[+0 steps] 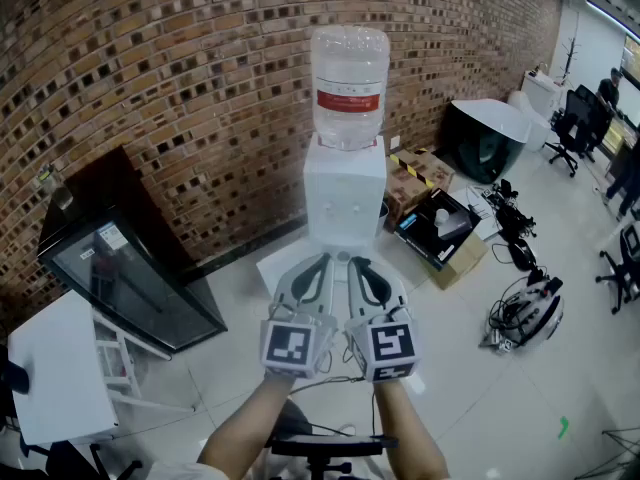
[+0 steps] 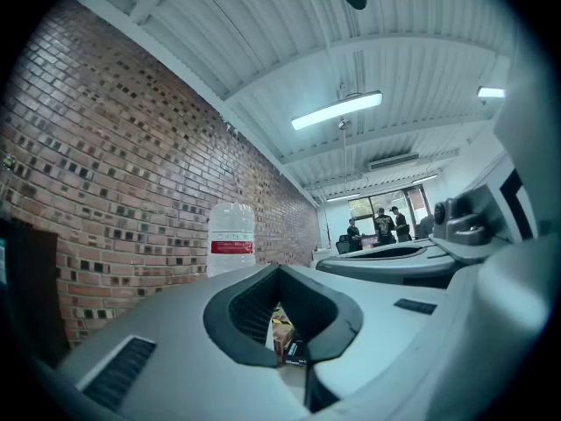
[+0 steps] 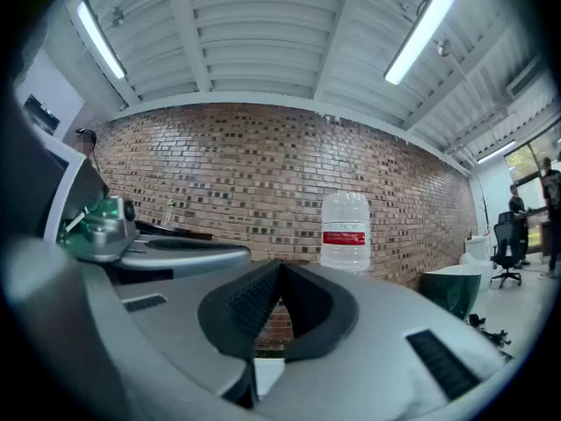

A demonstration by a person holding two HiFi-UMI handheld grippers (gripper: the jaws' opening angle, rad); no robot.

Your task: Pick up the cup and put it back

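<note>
The left gripper [image 1: 318,264] and right gripper [image 1: 358,265] are pressed together, empty, so reaching toward the far water dispenser [image 1: 345,193] like this could topple the unseen cup.

The room is bright. Long ceiling lamps [image 3: 419,33] shine high above the water bottle [image 3: 345,231]. The brick wall [image 1: 150,88] behind the bottle bends, because the pictures stretch at the edges. The gripper views have dark corners. The left gripper [image 2: 279,268], up close, looks soft.
</note>
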